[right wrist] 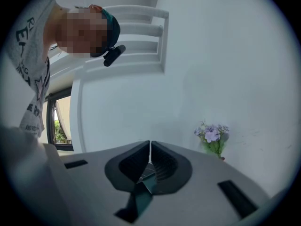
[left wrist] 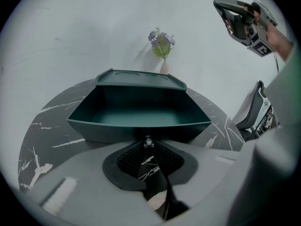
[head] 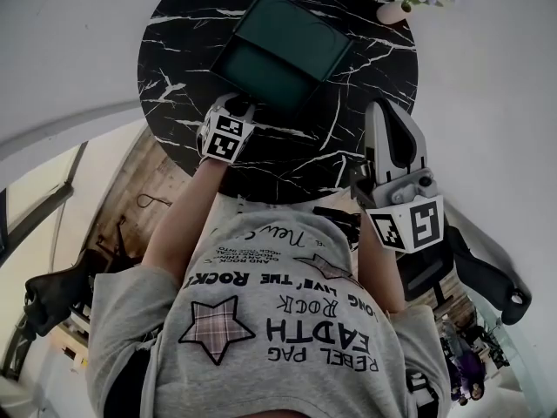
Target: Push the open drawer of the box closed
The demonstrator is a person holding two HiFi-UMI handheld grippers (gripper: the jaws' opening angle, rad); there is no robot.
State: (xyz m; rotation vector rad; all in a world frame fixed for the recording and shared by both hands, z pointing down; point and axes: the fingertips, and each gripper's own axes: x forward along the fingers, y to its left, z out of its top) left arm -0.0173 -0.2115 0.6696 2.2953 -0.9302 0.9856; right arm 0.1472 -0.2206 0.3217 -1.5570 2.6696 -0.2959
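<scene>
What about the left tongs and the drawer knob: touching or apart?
Cannot tell. The left gripper view shows the drawer knob between the tips of the left tongs, but neither gap nor contact is plain.

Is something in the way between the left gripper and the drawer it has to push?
No, nothing visible. The left gripper is right at the drawer's front, its jaw tips by the small knob. The drawer looks empty, so nothing shows between it and the box.
</scene>
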